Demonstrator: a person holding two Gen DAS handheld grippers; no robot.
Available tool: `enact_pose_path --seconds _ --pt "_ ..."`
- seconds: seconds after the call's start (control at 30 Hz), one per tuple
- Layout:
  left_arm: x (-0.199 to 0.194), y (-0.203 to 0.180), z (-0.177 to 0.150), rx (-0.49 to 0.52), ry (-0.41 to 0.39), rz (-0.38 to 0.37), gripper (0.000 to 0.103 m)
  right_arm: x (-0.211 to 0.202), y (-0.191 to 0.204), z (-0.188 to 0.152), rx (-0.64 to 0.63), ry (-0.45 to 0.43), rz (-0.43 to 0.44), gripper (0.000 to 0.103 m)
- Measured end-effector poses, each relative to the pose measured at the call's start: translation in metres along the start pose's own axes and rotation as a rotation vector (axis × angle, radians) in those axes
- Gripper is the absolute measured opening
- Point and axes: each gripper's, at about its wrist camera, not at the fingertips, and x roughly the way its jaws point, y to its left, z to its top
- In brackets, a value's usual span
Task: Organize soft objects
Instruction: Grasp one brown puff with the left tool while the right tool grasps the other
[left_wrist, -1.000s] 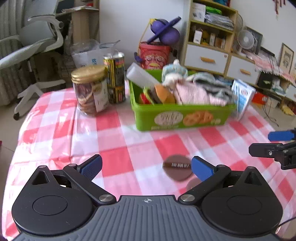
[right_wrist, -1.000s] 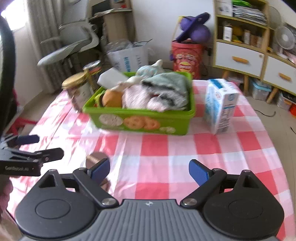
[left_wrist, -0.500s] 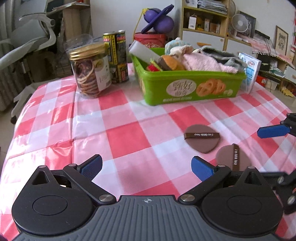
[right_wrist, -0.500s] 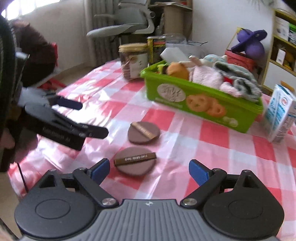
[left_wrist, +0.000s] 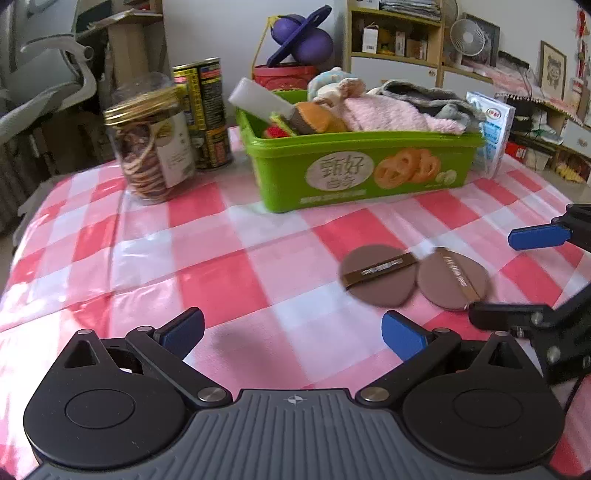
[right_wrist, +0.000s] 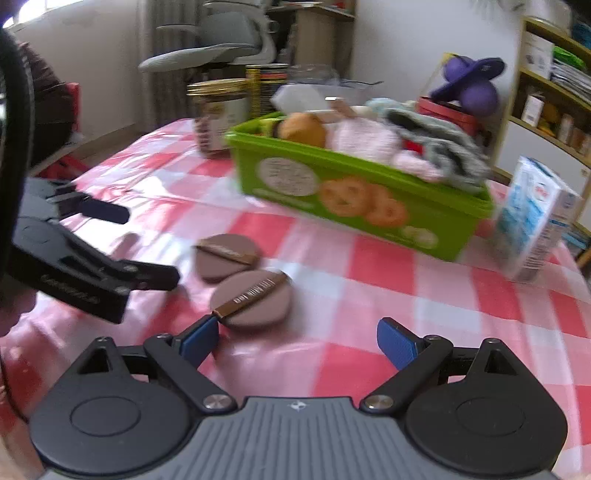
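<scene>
Your left claw (left_wrist: 291, 330) sits low over the counter (left_wrist: 221, 280) with its jaws spread wide and nothing between them; only red-and-white checked cloth shows in the gap. Your right claw (right_wrist: 297, 339) is likewise wide open and empty, tilted down toward the cloth. Two brown powder puffs lie flat on the counter, side by side and touching or nearly so. The teardrop-shaped puff (left_wrist: 376, 275) carries a dark strap across its top. The round puff (left_wrist: 452, 282) lies just beside it, strap lettered in gold. From your right wrist view the round puff (right_wrist: 253, 301) sits just ahead of your left-hand fingertip (right_wrist: 201, 339), its strap end close to the blue pad; contact cannot be judged. The teardrop puff (right_wrist: 225, 256) lies beyond it. In the left wrist view, your right claw reaches in from the right edge, one finger (left_wrist: 537, 236) above the puffs and the other near the round puff's rim. Behind the puffs stands the green bin (left_wrist: 354, 173), heaped with soft things: a pink fleece item, grey fabric, an orange plush piece. A glass jar (left_wrist: 151, 147) with gold lid and a dark can (left_wrist: 203, 114) stand left of the bin, a milk carton (left_wrist: 493, 136) at its right end.
</scene>
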Motion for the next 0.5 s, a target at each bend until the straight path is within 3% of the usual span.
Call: enact_pose_path --seconds 0.2,0.5 --pt "0.005 -0.018 0.005 0.040 -0.028 -0.064 0.092 -0.006 -0.018 -0.003 0.001 -0.008 -0.004 0.077" --pt "0.009 -0.026 0.012 0.041 -0.041 -0.147 0.061 -0.004 -0.004 -0.004 -0.073 -0.015 0.115 0.068"
